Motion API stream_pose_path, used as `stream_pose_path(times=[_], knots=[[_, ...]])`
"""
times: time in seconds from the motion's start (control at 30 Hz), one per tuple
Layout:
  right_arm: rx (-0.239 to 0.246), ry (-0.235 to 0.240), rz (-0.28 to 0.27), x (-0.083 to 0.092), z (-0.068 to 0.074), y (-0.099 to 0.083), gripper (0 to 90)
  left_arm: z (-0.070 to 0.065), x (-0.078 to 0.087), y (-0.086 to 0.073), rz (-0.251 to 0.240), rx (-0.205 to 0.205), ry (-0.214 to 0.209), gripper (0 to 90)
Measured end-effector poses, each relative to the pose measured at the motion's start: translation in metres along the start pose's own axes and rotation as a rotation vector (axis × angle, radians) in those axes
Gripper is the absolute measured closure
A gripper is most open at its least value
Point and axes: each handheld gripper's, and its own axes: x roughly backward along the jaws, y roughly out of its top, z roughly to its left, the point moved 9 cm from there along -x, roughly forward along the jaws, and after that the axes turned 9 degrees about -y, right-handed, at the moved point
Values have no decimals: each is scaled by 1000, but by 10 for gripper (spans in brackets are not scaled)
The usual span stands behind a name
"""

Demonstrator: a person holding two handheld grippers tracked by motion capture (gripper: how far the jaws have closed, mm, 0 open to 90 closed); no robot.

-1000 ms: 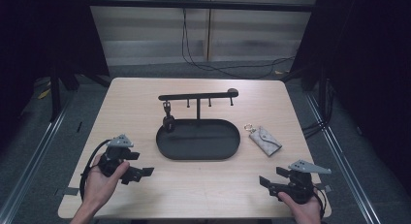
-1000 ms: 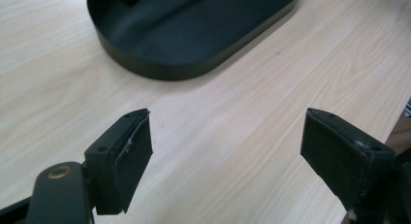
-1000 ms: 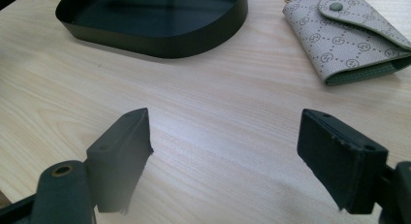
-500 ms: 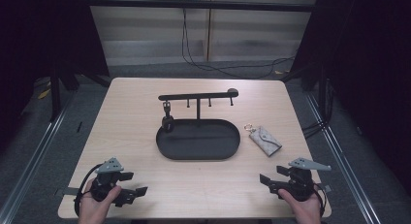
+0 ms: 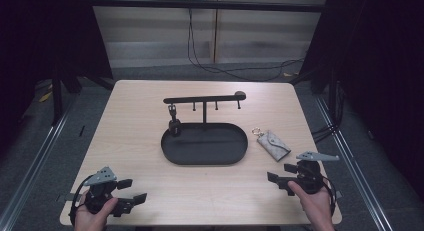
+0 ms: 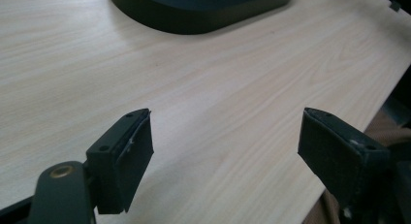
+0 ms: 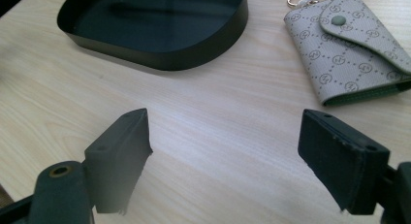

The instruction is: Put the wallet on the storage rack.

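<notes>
A grey patterned key pouch (image 5: 274,145) with a metal ring lies flat on the table, right of a black oval tray (image 5: 205,161). In the right gripper view the pouch (image 7: 349,59) lies ahead and to the right, and the tray (image 7: 169,59) ahead and to the left. My right gripper (image 5: 280,173) (image 7: 225,132) hovers near the table's front right, open; its jaws have just been opening a little, with nothing between them. My left gripper (image 5: 131,190) (image 6: 225,132) is open over bare wood at the front left corner, with the tray (image 6: 194,10) far ahead.
A black bar with hooks (image 5: 204,98) stands on a post at the tray's back edge. A small dark item (image 5: 173,123) hangs from its left hook. The table's near edge runs just below both hands. Cables lie on the floor behind the table.
My left gripper has pulled back and down toward the near left corner of the table. The right gripper has edged slightly forward. The pouch and tray have not moved.
</notes>
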Motion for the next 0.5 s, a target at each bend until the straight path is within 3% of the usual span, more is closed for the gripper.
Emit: stream_pose_path(times=[0.1, 0.23, 0.5], knots=[[9, -9, 22, -3, -2, 7, 191, 0, -2, 0, 22, -34, 15, 200], [22, -28, 45, -7, -7, 18, 195, -3, -5, -1, 44, -67, 1, 204], [45, -26, 105, -12, -6, 28, 204, -5, -7, -4, 64, -58, -27, 204]])
